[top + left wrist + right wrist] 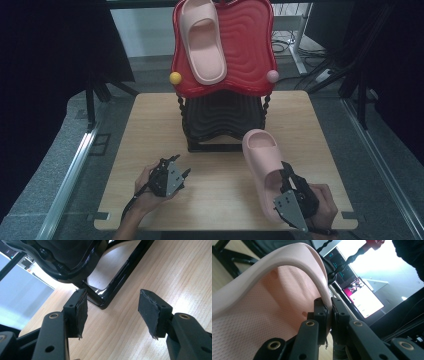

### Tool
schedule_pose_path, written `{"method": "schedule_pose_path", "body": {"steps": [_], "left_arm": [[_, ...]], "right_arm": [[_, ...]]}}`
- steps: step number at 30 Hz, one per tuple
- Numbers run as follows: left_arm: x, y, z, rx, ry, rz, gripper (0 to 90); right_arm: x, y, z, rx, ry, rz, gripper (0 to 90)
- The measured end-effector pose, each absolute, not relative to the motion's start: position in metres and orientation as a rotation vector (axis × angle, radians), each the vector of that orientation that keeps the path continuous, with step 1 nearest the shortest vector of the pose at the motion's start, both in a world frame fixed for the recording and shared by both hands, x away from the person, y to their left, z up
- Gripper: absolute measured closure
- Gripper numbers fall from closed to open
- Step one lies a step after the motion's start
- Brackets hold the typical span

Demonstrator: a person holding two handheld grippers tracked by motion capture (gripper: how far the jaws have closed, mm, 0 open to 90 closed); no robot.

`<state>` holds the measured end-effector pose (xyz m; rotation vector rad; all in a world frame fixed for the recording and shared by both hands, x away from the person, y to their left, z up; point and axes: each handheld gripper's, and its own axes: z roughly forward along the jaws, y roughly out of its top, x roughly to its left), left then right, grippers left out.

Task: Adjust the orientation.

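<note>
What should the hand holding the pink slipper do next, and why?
Probably lift the pink slipper toward the red top shelf, beside its mate. The right gripper is shut on the slipper's edge, the mate already lies on that shelf with bare room to its right, and the left gripper is open, holding nothing.

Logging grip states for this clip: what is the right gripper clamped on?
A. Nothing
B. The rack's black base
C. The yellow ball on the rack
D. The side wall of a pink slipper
D: the right gripper has its jaws pinched on the pink slipper wall.
</note>
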<state>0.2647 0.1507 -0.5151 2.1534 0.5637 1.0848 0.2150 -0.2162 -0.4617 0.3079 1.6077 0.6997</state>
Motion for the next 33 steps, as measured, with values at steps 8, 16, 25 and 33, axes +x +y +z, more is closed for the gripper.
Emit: {"method": "schedule_pose_path", "body": {"steps": [8,16,25,33], "left_arm": [[0.265,0.152,-0.515,2.15,0.568,1.086,41.0],[0.266,0.152,-0.516,2.154,0.571,1.082,41.0],[0.266,0.152,-0.516,2.15,0.568,1.083,41.0],[0.266,0.153,-0.516,2.148,0.571,1.086,41.0]], "right_arm": [[0.223,-0.203,-0.449,0.298,1.584,0.725,83.9],[0.225,-0.194,-0.432,0.293,1.557,0.755,83.9],[0.229,-0.183,-0.412,0.289,1.524,0.775,83.9],[0.234,-0.18,-0.407,0.284,1.547,0.786,83.8]]}}
